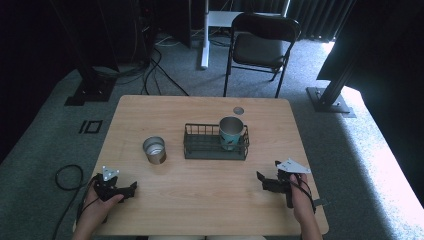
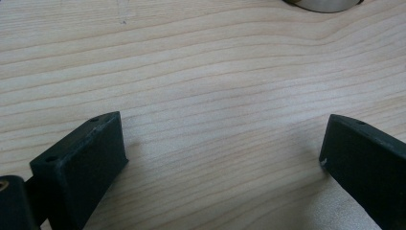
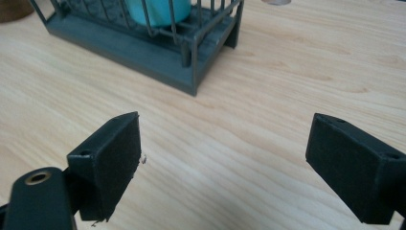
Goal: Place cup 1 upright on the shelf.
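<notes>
Steel cup (image 1: 154, 150) stands upright on the table (image 1: 200, 200), ahead of the left claw (image 1: 131, 189) and a little to its inner side, well apart from it; in the left gripper view just its curved bottom edge (image 2: 323, 5) peeks in at the top, beyond the jaws. That claw lies low over the wood near the front left corner, held in the person's left hand (image 1: 95, 200), its jaws spread wide with bare table between them. Across from it the right claw (image 1: 261, 180), in the right hand (image 1: 302, 200), sits near the front right edge, jaws likewise wide apart and holding nothing. Ahead of the right claw and toward the middle of the table is a dark wire rack (image 1: 215, 142), and a teal cup (image 1: 231, 132) stands upright inside its right end; the right gripper view shows the rack's corner (image 3: 191, 62) and the teal cup (image 3: 160, 10) behind the bars. Steel cup and rack stand near each other, not touching.
</notes>
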